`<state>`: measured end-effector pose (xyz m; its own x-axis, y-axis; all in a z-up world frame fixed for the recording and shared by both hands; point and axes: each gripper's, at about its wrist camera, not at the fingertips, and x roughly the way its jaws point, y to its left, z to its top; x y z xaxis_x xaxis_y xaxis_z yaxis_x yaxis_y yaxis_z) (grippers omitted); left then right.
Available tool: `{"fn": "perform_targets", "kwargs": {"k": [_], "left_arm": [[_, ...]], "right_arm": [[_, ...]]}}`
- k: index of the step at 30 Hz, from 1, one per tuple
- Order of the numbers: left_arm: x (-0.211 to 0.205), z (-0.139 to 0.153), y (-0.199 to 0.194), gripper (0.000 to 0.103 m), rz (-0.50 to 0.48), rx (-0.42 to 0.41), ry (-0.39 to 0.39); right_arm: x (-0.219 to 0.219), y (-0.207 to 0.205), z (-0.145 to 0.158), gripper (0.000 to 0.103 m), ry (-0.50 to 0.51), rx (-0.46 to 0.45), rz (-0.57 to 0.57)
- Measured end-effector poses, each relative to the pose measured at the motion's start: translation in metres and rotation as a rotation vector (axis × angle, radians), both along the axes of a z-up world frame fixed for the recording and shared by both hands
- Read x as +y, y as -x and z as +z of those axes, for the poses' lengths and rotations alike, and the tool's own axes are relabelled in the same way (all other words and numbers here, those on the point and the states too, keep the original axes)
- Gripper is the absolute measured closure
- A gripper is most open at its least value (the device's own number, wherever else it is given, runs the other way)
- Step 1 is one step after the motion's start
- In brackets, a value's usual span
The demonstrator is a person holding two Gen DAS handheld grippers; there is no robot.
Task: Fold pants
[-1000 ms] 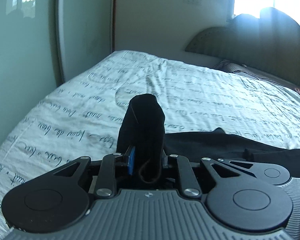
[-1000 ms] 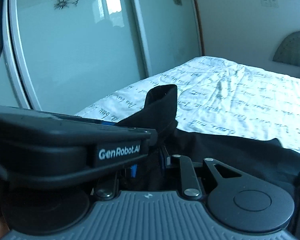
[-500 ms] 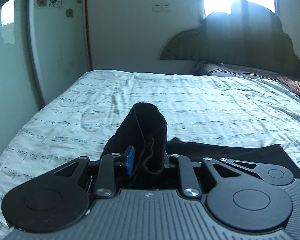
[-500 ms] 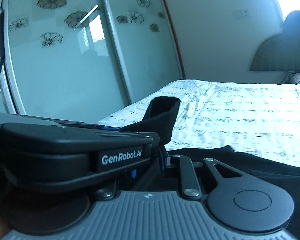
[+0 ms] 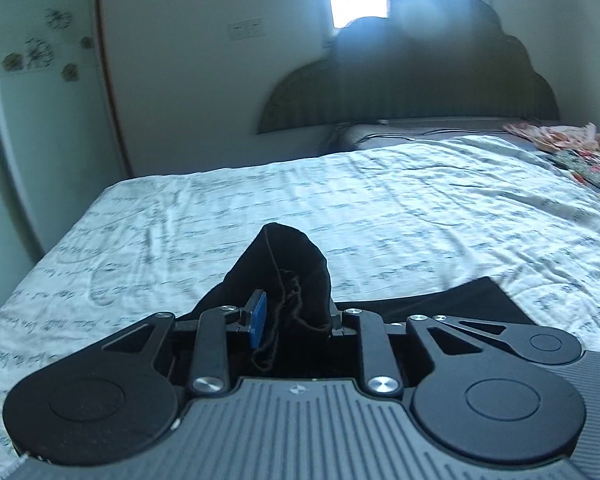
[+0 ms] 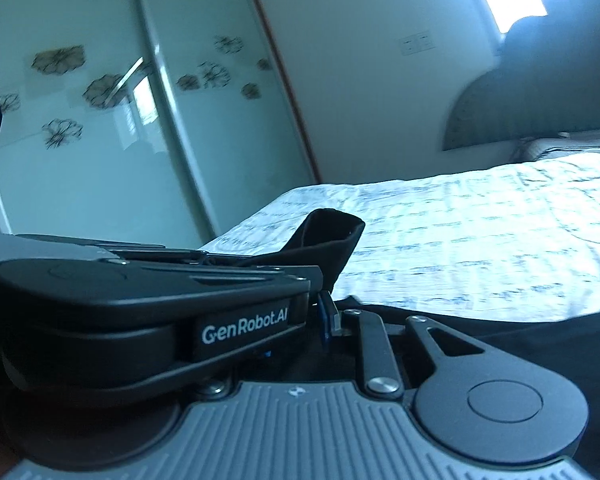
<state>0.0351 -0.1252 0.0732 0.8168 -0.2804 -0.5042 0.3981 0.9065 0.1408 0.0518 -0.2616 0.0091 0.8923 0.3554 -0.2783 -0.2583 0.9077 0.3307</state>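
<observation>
Both tongs ride close together above the near edge of the bed: the left gripper is clenched on a bunched fold of the black pants, which stands up between its fingers, and the right gripper, just to its right and partly hidden behind the left one's body, appears clamped on the same dark cloth, though its jaws are mostly covered. Ahead of the tongs stretches the white printed bedspread, with the headboard beyond and the glass wardrobe doors off to their left. The rest of the pants trails flat to the right of the tongs and beneath them. Judging by this, the fold seems only begun, with an end lifted and not yet laid over, and smoothing still left. Compared with a second ago, both views have swung toward the headboard and the cloth has come along, the grip unchanged.
</observation>
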Motion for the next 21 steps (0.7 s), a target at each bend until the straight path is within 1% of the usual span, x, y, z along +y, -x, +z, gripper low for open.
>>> {"fn": "perform_targets", "kwargs": {"k": [10,14,21], "left_arm": [[-0.073,-0.018,0.015,0.072,-0.136,0.009,-0.027],[-0.099,-0.024,0.021,0.072,-0.178,0.006,-0.040],[-0.137,-0.035,0.023,0.071,-0.238,0.028,-0.043]], "right_arm": [[-0.067,0.025,-0.019,0.081,-0.100,0.032,-0.134],[-0.097,0.037,-0.028,0.081,-0.133,0.038,-0.183],[-0.133,0.046,-0.041,0.081,-0.172,0.055,-0.266]]}}
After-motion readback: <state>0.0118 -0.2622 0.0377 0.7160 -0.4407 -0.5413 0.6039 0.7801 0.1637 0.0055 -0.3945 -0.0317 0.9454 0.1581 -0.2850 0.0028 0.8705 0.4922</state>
